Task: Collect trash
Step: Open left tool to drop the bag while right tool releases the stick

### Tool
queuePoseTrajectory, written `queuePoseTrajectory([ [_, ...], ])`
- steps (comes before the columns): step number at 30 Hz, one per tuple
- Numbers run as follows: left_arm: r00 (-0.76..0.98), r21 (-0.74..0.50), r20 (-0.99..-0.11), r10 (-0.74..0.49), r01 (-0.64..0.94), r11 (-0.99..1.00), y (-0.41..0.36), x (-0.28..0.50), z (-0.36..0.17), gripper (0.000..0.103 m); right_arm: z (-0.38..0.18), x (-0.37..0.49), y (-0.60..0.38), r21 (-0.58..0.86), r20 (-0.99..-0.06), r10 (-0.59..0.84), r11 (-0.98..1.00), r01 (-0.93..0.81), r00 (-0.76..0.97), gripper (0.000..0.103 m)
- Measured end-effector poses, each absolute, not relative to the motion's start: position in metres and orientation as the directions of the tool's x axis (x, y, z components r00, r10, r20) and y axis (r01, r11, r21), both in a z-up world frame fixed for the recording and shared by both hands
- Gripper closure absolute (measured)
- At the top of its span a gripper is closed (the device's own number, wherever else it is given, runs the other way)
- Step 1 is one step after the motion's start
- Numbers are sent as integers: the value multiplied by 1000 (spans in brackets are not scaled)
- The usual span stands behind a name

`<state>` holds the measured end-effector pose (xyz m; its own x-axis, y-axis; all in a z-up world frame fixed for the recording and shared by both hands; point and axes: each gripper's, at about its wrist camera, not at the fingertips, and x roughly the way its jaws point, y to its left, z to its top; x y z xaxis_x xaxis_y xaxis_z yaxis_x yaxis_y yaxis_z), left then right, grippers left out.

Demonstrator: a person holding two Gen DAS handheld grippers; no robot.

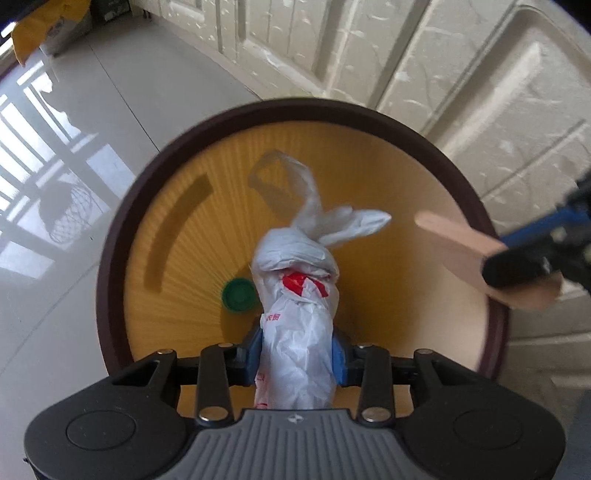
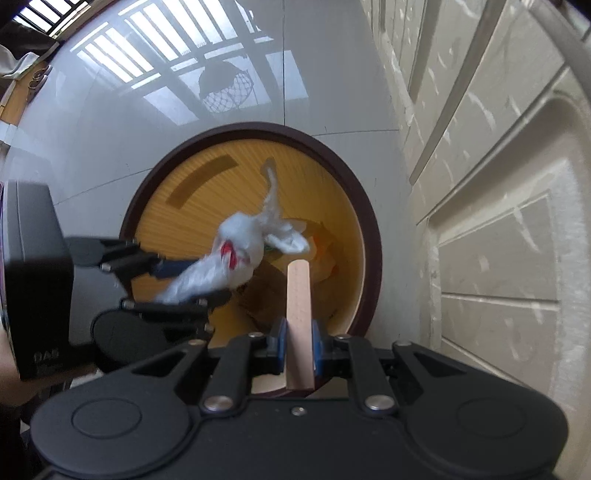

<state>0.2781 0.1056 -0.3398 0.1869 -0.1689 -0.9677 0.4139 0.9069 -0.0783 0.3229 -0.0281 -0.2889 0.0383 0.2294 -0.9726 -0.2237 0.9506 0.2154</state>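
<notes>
A round bin with a dark brown rim (image 1: 122, 221) and yellow inside stands on the floor below both grippers. My left gripper (image 1: 297, 347) is shut on a crumpled white plastic bag with red print (image 1: 295, 266), which hangs over the bin's mouth. A green bottle cap (image 1: 238, 293) lies inside the bin. My right gripper (image 2: 299, 343) is shut on a pale wooden block (image 2: 298, 295), held upright over the near right part of the bin (image 2: 365, 221). In the right wrist view the left gripper (image 2: 188, 282) and the bag (image 2: 229, 258) come in from the left.
A cream panelled wall (image 1: 443, 74) runs close along the bin's right side. Glossy white floor tiles (image 1: 74, 147) spread to the left. A cardboard box with a yellow bag (image 1: 55, 22) sits far off. Orange scraps (image 2: 325, 251) and brown cardboard (image 2: 266, 291) lie in the bin.
</notes>
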Motion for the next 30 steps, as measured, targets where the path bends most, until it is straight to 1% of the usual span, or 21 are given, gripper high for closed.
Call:
queuePoseTrajectory([
  [1,202,-65,-966,-159,407,911,105,280,-341,58,-291,323,-28,216,-973,229,951,-222,37,88],
  [2,220,-45,-965,-143,397,917,106,282,-341,50,-293,325,-27,215,-973,228,951,-221,35,88],
  [3,231,-31,-965,-128,385,922,106,283,-342,46,-296,326,-27,213,-973,226,952,-221,36,88],
  [5,250,-7,-963,-102,356,935,108,286,-344,25,-298,328,-26,206,-974,220,953,-224,42,88],
  [6,259,3,-962,-92,345,939,109,287,-344,22,-299,328,-27,207,-974,222,952,-225,43,88],
  [9,274,2,-957,-98,341,940,108,290,-341,19,-302,328,-27,217,-972,232,950,-225,43,88],
  [11,273,-20,-955,-116,329,944,110,289,-339,14,-303,329,-25,212,-972,230,949,-235,52,88],
  [14,272,-27,-955,-121,325,945,111,289,-338,12,-302,330,-25,209,-970,232,947,-243,69,88],
  [18,270,-27,-955,-121,327,945,113,283,-330,5,-300,330,-26,202,-972,226,949,-242,72,80],
  [20,266,-34,-956,-124,321,947,115,282,-324,2,-297,329,-26,187,-974,213,949,-255,78,79],
  [22,263,-45,-956,-133,314,948,117,281,-319,0,-294,329,-27,183,-975,209,948,-261,77,79],
  [26,255,-71,-956,-144,276,959,123,279,-307,0,-289,325,-26,170,-977,199,942,-288,76,78],
  [30,256,-104,-953,-164,232,967,129,273,-292,0,-279,322,-29,158,-976,195,940,-302,94,74],
])
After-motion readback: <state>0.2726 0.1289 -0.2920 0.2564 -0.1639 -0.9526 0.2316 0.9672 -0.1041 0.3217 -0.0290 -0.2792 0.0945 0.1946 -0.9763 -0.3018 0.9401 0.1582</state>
